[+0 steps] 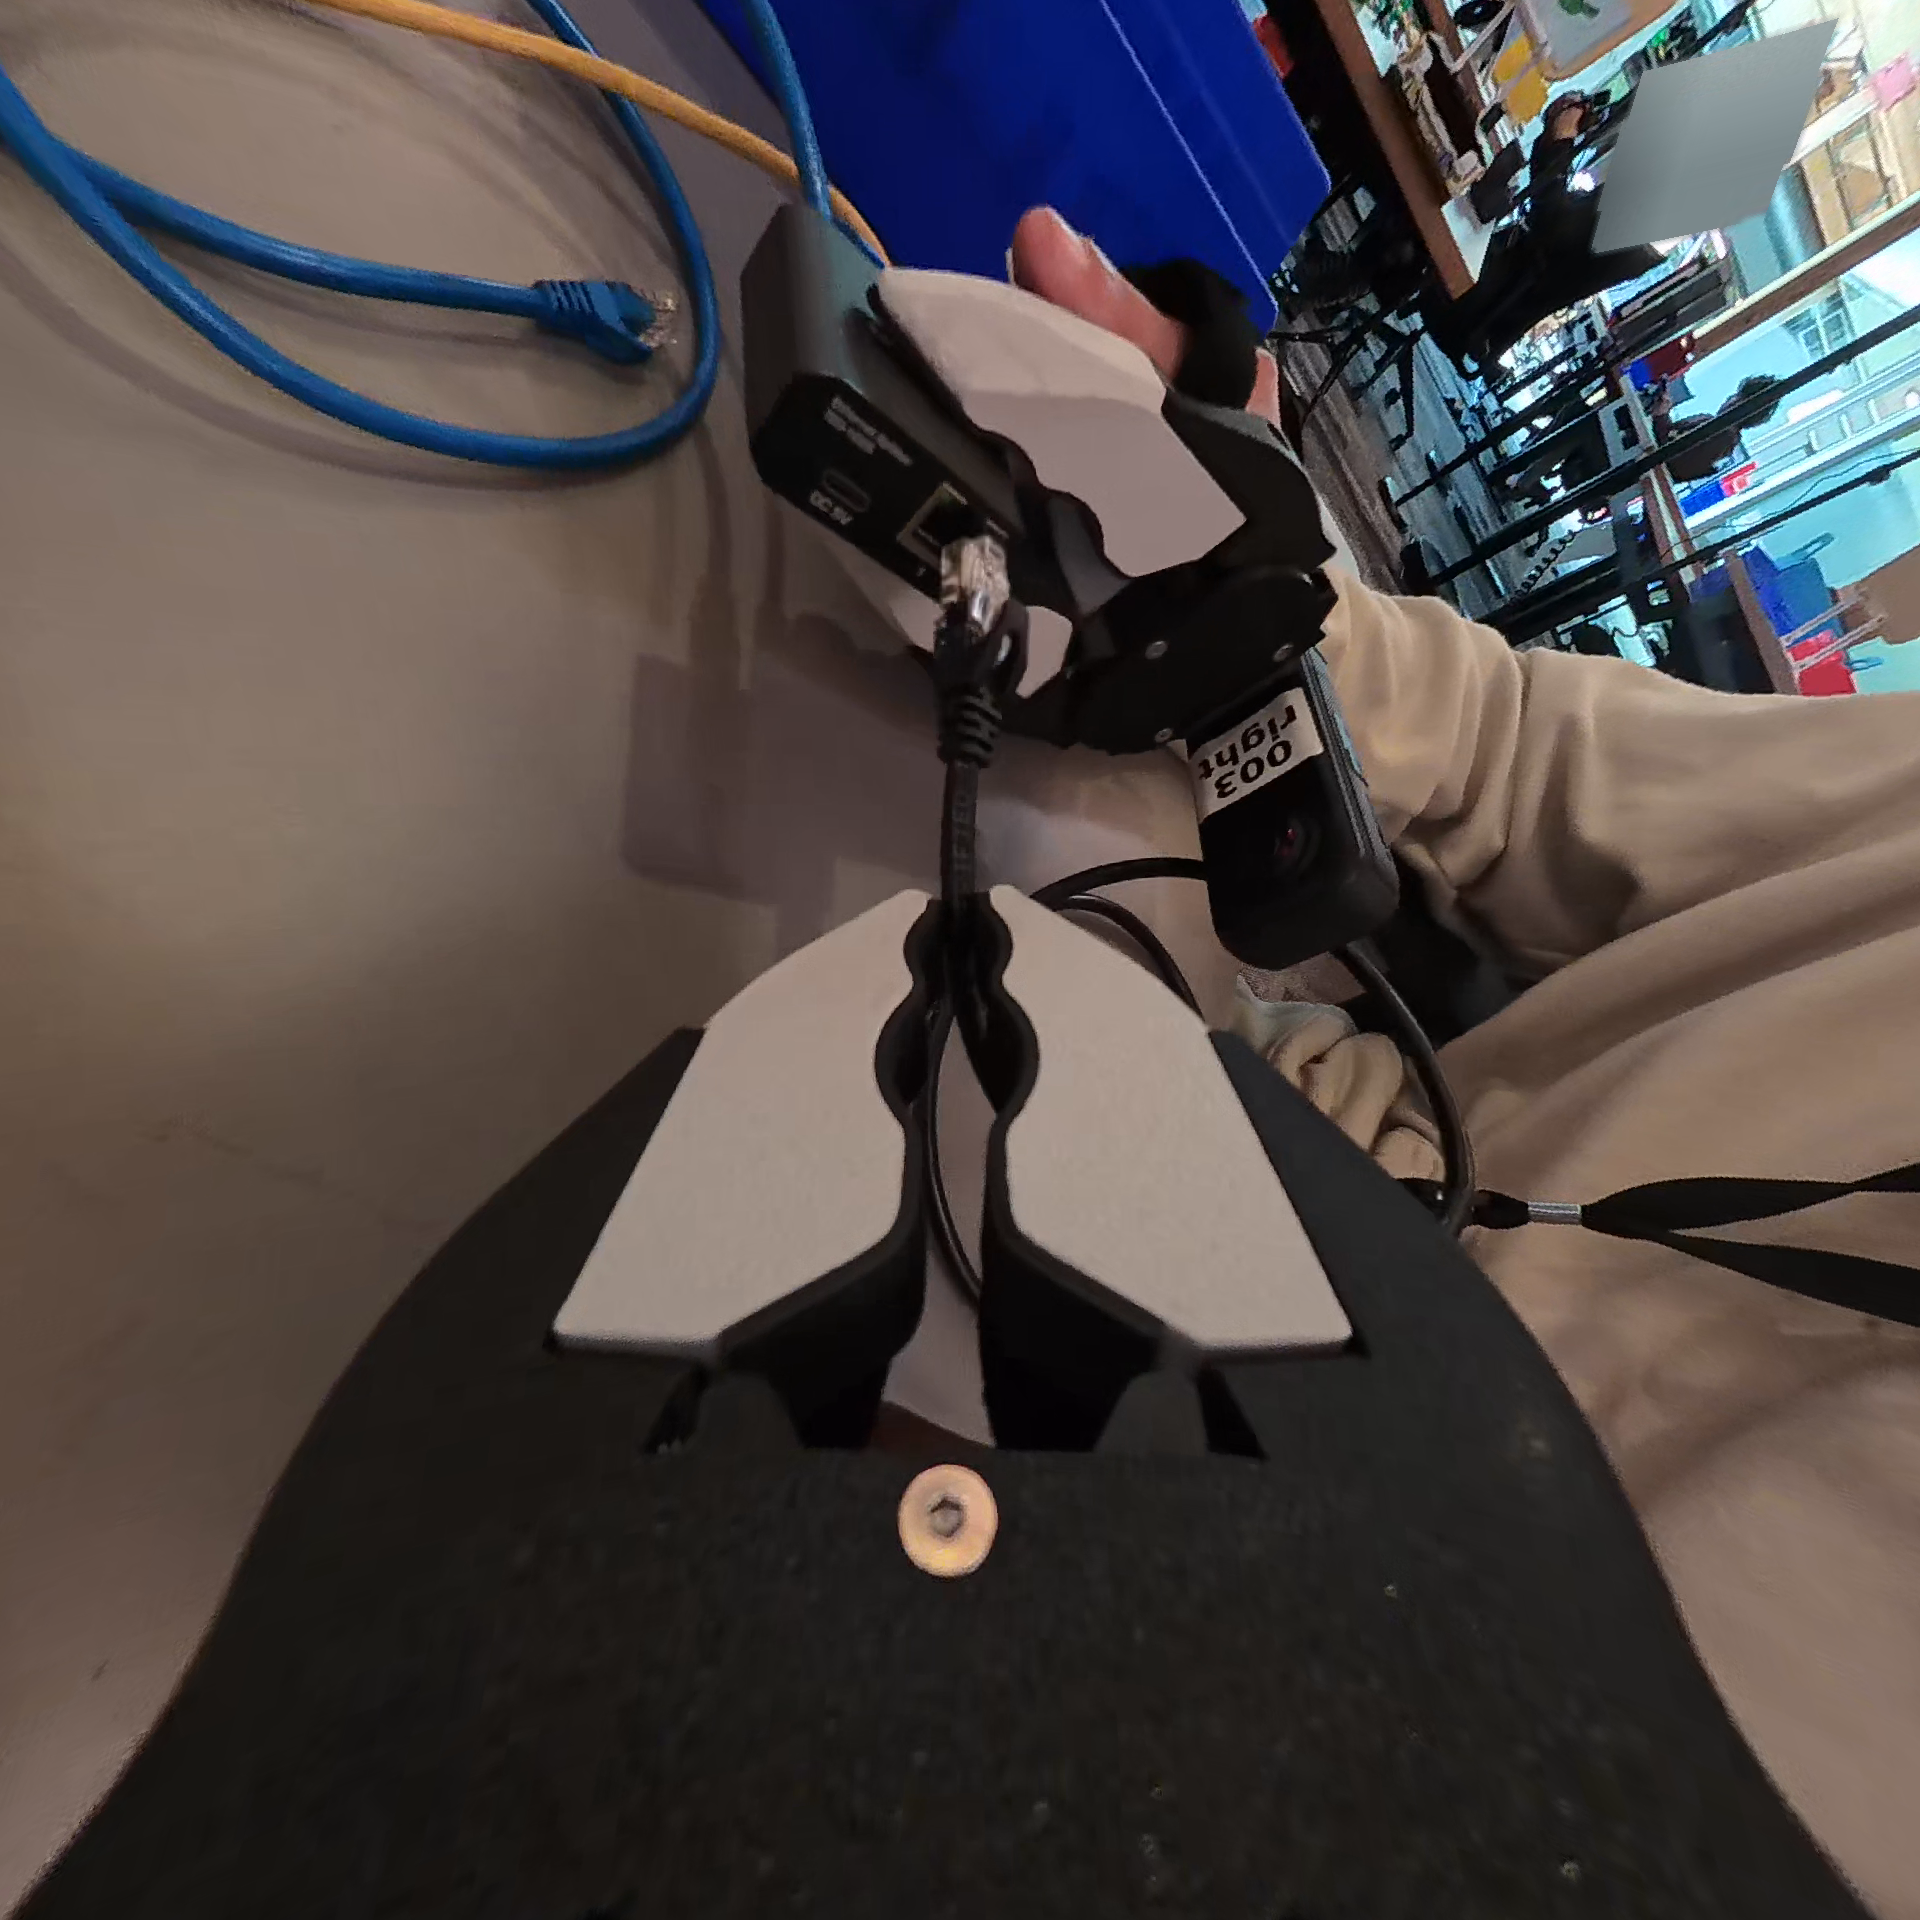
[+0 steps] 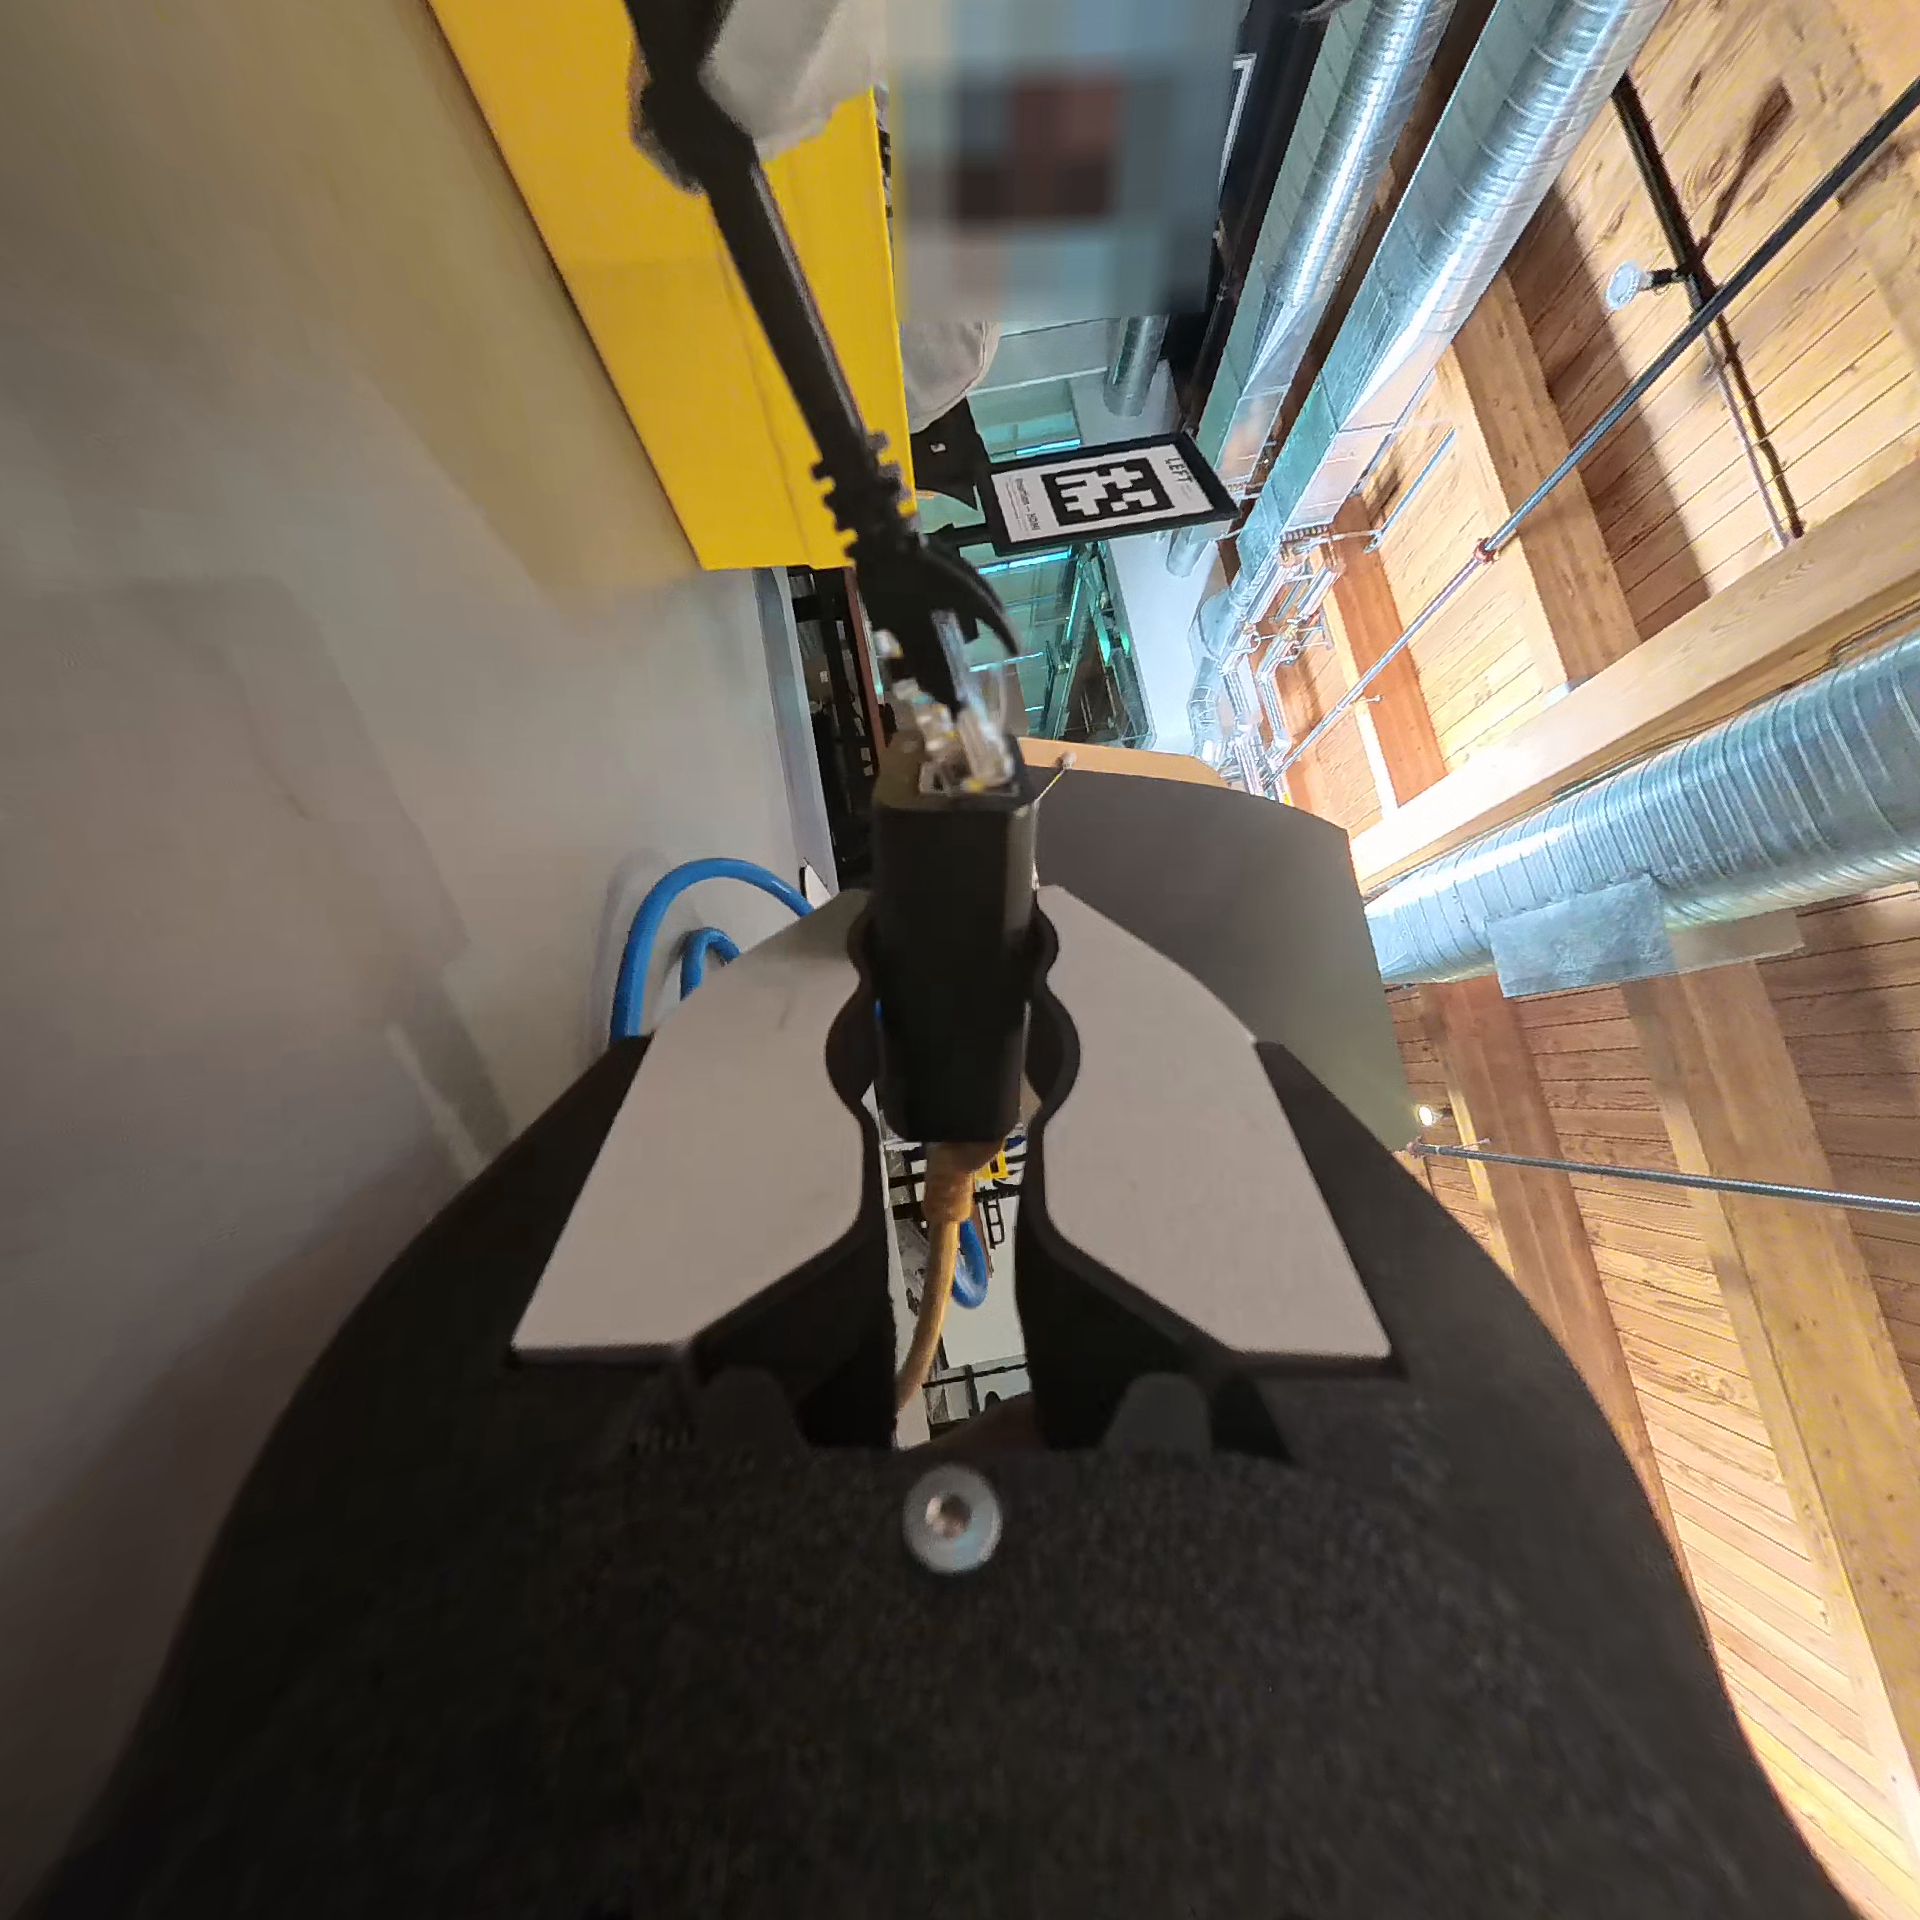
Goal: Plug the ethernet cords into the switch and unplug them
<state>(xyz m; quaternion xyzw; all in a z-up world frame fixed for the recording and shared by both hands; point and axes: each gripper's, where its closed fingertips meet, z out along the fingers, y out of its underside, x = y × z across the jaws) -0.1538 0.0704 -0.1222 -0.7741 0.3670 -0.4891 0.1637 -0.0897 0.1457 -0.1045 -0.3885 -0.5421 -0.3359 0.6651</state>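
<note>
The tabletop [image 1: 312, 831] is pale grey and smooth. A blue cable [image 1: 343, 405] lies on it in loose loops, its plug end [image 1: 597, 312] free and resting flat on the surface. A yellow cable [image 1: 582, 78] runs across the far part, beside a blue bin [image 1: 1039, 135]. A yellow bin [image 2: 665, 291] (seen only in the right wrist view) also sits on the tabletop.

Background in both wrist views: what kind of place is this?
Likely an open workshop or lab in an industrial loft. Wood-plank ceiling with exposed metal ducts, crowded workbenches, and blue storage bins on the table.
</note>
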